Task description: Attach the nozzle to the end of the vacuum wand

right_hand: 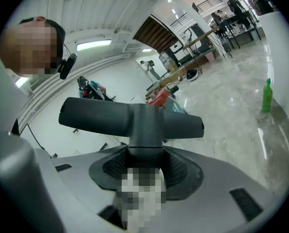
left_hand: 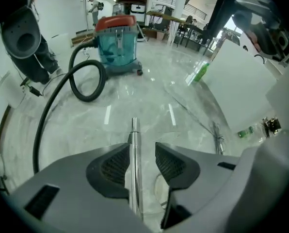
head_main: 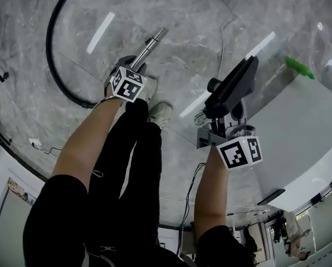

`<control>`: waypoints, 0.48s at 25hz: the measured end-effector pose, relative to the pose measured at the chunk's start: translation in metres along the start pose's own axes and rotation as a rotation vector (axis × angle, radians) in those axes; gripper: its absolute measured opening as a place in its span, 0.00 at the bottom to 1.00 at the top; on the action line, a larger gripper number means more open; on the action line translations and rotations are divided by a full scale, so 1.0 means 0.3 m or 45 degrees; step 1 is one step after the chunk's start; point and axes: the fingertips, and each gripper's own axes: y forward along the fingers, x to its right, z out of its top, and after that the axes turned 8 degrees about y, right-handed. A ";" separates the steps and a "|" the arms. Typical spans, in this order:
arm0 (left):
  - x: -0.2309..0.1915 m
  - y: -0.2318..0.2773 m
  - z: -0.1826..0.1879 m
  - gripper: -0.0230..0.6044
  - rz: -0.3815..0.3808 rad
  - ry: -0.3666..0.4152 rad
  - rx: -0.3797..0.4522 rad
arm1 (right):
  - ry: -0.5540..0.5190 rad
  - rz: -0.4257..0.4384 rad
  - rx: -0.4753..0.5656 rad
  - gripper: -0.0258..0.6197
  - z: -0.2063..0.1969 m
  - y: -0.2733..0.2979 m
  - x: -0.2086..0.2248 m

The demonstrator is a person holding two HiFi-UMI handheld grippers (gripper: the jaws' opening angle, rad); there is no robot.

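Nearest the lens, the person's black-trousered legs [head_main: 127,166] and bare forearms [head_main: 85,143] lead down toward the marble floor [head_main: 199,43]. At the far left a black hose [head_main: 52,43] curves across that floor; whether it joins the wand I cannot tell, but if it does, its drag could twist the tube. Next comes the left gripper [left_hand: 142,149], jaws standing apart with the vacuum wand [left_hand: 134,130] running lengthwise between them. The metal tube lies against one pad [left_hand: 110,166] and a gap shows on the other side, so nothing clamps it. That looks like the main hazard: an unclamped wand can slide through the jaws or tip sideways once the nozzle pushes on its end. Further right, the right gripper [right_hand: 144,152] is closed on the neck of the dark T-shaped nozzle [right_hand: 135,118], which is apart from the wand's tip. If its socket meets the tube off-axis it may jam or skate off, and the white table [head_main: 299,132] close beside it leaves little room to swing.
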 end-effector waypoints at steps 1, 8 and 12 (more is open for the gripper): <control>-0.023 0.082 -0.031 0.27 0.009 -0.029 -0.009 | 0.004 -0.005 -0.016 0.34 -0.050 0.046 0.063; -0.087 0.528 -0.185 0.27 -0.007 -0.018 -0.090 | 0.018 -0.001 -0.103 0.34 -0.317 0.241 0.348; -0.087 0.687 -0.238 0.27 -0.046 0.029 -0.158 | 0.003 0.000 -0.107 0.34 -0.349 0.291 0.428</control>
